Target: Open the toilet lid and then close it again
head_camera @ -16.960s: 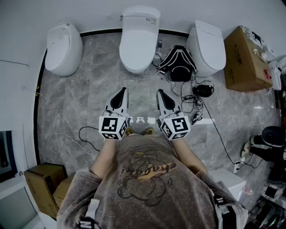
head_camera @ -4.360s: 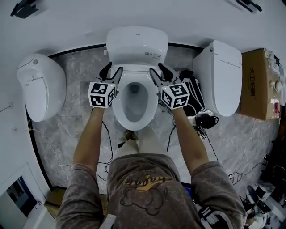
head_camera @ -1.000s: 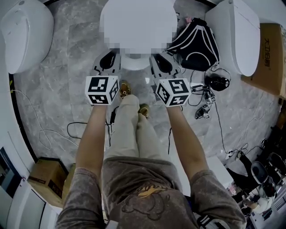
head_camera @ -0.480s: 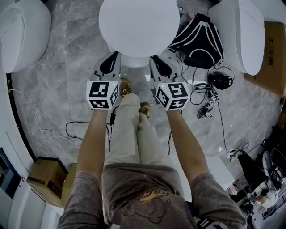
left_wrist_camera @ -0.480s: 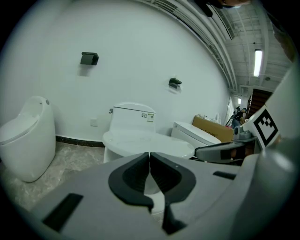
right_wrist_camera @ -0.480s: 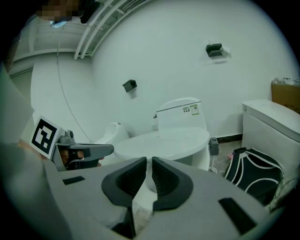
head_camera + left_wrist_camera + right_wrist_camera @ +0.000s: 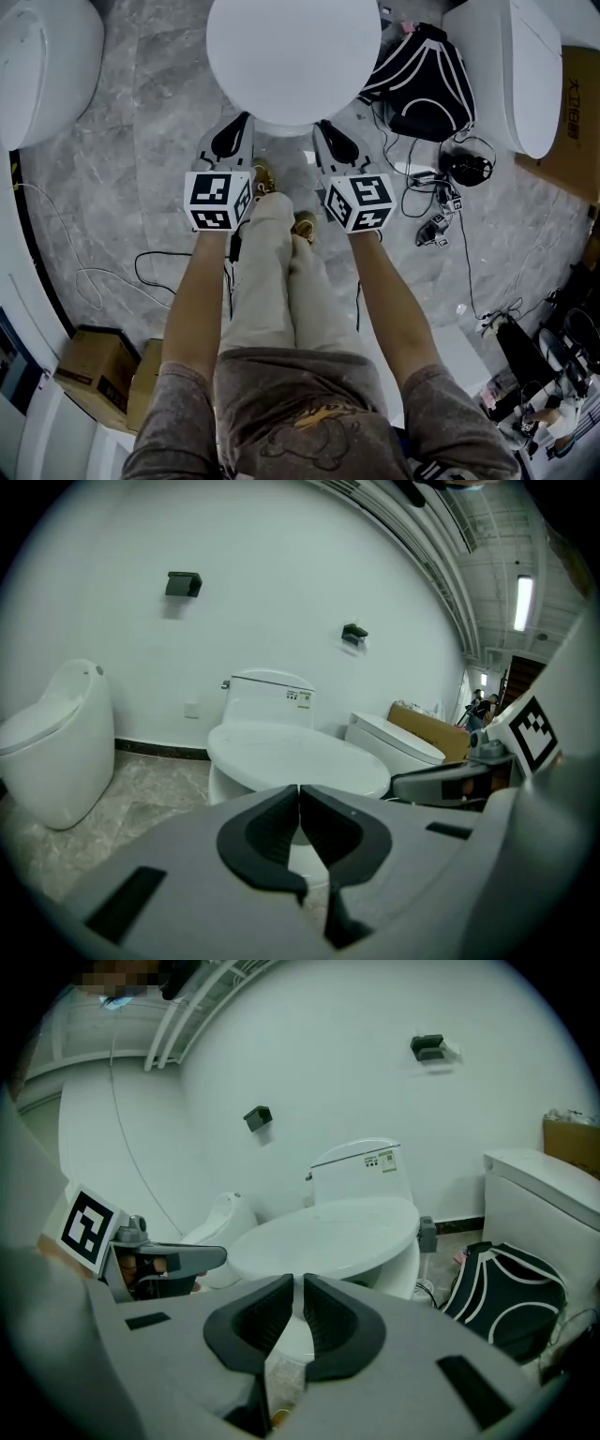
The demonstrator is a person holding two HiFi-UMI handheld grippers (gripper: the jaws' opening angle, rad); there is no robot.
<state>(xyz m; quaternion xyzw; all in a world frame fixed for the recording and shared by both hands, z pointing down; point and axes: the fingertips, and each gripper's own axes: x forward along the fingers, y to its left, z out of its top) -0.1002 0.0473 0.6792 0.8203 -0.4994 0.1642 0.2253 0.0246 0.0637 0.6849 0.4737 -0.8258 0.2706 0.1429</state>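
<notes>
Left claw (image 7: 299,791) shut, right claw (image 7: 300,1283) ajar (both empty) | lid (image 7: 292,56) flat, lengthwise toward wall (image 7: 281,592)

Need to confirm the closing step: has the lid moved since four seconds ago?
Yes. The lid has dropped from upright at the tank to flat over the bowl, whose open rim showed then and is now covered.

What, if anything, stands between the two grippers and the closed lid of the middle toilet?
Nothing visible does. The left gripper and the right gripper sit just before the front edge of the closed lid, with no object between. The black backpack lies off to the right, clear of both.
</notes>
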